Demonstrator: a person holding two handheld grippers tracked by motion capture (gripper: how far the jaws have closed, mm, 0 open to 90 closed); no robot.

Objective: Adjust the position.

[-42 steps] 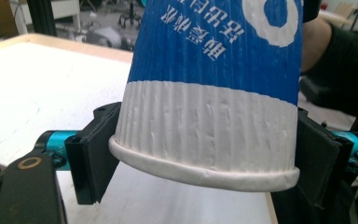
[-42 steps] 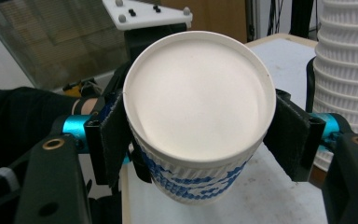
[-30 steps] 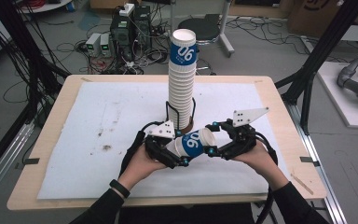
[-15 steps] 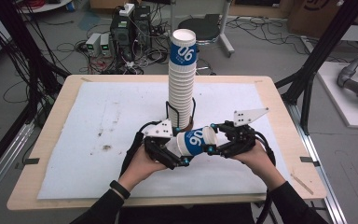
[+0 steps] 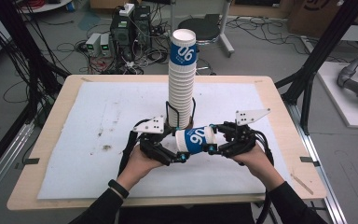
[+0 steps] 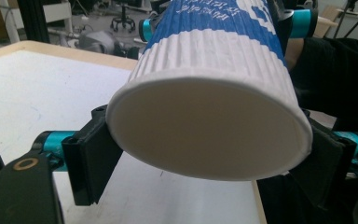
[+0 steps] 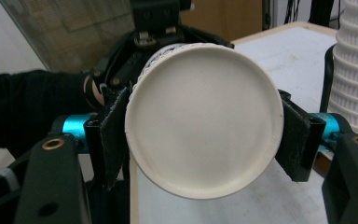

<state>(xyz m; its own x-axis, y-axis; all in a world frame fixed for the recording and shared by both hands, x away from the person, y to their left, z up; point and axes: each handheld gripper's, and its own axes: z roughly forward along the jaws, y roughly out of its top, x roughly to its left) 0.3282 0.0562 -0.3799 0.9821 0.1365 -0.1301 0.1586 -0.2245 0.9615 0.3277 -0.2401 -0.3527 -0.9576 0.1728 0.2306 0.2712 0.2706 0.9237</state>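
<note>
A blue and white paper cup [image 5: 196, 139] marked "06" lies on its side above the white mat, held between both grippers in front of a tall stack of like cups [image 5: 182, 88]. My left gripper [image 5: 179, 154] has just been closing its jaws. Its pads now press on the cup's white ribbed base end [image 6: 209, 135]. My right gripper [image 5: 212, 142] grips the other end, and its jaws have eased open slightly. In the right gripper view the cup's round white end [image 7: 203, 121] faces the camera with a pad pressed on each side. The stack [image 7: 356, 70] rises at the right.
The stack stands in a black wire holder [image 5: 168, 114] at mid table. A white mat [image 5: 98, 126] covers most of the wooden table [image 5: 279, 107]. Black frame posts [image 5: 324, 51] flank the table, with computers and cables on the floor behind.
The cup has shifted slightly to the right between the two grippers. Both hands stay about where they were.
</note>
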